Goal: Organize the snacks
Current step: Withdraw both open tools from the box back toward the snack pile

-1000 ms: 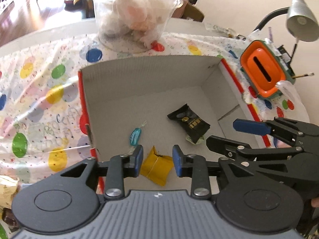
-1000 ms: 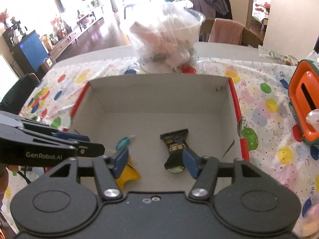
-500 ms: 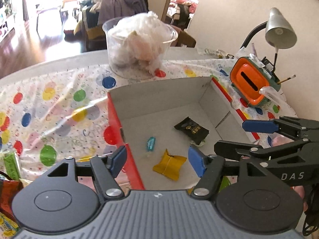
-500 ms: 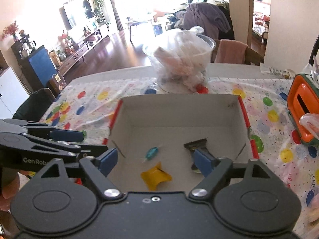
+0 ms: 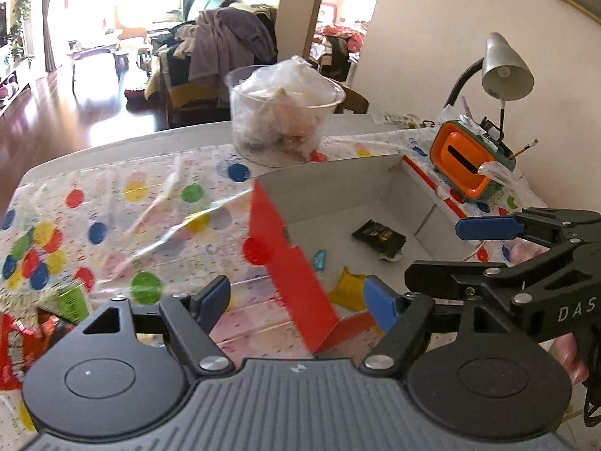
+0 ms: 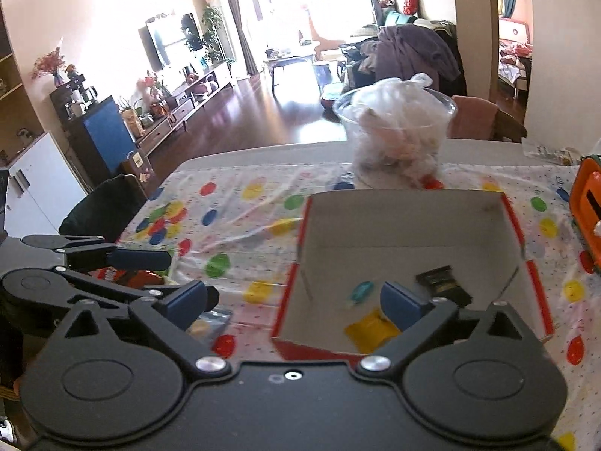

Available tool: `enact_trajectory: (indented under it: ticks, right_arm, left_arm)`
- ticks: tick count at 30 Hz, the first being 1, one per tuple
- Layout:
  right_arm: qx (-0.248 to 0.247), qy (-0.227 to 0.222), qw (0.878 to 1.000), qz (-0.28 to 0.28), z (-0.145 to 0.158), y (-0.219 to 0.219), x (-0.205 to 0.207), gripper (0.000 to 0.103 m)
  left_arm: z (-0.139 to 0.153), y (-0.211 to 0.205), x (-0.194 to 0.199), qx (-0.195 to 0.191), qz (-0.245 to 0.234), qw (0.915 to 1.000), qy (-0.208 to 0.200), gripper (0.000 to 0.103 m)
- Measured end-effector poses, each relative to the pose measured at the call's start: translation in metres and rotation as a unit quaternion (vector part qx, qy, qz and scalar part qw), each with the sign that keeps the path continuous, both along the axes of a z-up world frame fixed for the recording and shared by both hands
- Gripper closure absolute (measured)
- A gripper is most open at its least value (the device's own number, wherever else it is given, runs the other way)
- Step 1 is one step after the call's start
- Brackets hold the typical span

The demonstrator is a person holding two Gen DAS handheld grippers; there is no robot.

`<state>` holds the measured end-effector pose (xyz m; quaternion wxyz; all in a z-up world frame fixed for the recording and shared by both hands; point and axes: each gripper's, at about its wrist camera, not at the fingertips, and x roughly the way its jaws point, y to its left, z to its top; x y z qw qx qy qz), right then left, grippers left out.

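Note:
A red cardboard box (image 5: 285,263) (image 6: 413,225) with a grey inside stands on the dotted tablecloth. In it lie a yellow packet (image 5: 347,289) (image 6: 370,332), a black packet (image 5: 379,236) (image 6: 443,283) and a small teal candy (image 5: 319,259) (image 6: 360,291). My left gripper (image 5: 296,298) is open and empty, above the box's near left corner. My right gripper (image 6: 293,300) is open and empty, above the box's near left edge. Loose snack packets (image 5: 33,315) (image 6: 127,276) lie on the cloth at the left.
A clear tub (image 5: 285,112) (image 6: 398,139) full of bagged items stands behind the box. An orange and green holder (image 5: 465,165) (image 6: 586,210) and a desk lamp (image 5: 503,67) stand at the right. The table's far edge (image 5: 131,143) borders an open room.
Both grippers have pulled back, up and left from inside the box. Both have opened wider. The yellow packet lies where it was in the box.

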<state>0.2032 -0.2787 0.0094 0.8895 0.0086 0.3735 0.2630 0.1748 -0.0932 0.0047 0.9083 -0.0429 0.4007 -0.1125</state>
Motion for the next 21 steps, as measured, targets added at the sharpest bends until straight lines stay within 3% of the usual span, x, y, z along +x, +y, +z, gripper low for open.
enact_trajectory:
  ticks: [5, 21]
  right_arm:
    - [0.010, 0.004, 1.000, 0.011, -0.008, 0.028, -0.015, 0.000]
    - [-0.018, 0.033, 0.998, 0.047, -0.043, 0.120, -0.033, 0.000]
  left_arm:
    - [-0.002, 0.031, -0.024, 0.004, 0.020, 0.9996, -0.019, 0.018]
    - [-0.033, 0.156, -0.066, 0.014, 0.005, 0.9995, 0.029, 0.018]
